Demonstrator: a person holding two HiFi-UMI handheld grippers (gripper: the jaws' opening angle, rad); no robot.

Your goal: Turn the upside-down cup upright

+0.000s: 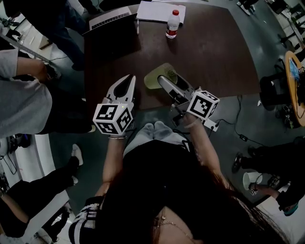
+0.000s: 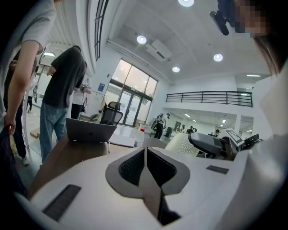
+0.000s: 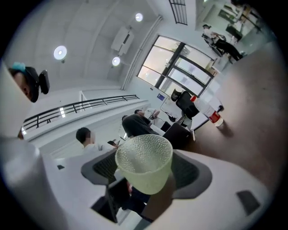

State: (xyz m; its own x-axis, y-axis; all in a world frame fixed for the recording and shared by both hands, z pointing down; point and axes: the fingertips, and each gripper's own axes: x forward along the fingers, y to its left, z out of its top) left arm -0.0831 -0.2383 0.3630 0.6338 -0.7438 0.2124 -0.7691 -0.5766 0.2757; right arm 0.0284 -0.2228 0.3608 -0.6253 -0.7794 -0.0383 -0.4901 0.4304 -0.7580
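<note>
The pale green, dimpled, translucent plastic cup (image 3: 144,157) was in the air, closer to the person than the clear plastic bottle with a red cap (image 1: 173,24) and a little to the left of it in the head view. The right gripper (image 3: 146,173) held the cup, with its two jaws pressed on opposite sides of the cup wall. The cup was neither upright nor upside down. Its long axis ran across the jaws and about level with the dark brown table (image 1: 214,52), so the mouth was turned sideways. The left gripper (image 2: 145,150) hung beside the cup, further from the bottle, with its jaws together and nothing between them. The bottle had a red and white label, too small to read. The cube on each gripper showed only black and white square markers. Only the right gripper view looked into the open mouth of the cup. The left gripper view showed the dimpled outside of the cup from the side, and an open grey laptop (image 2: 90,130) left of the bottle. Only the head view showed both grippers together, with a white sheet of paper (image 1: 159,12) next to the bottle.
</note>
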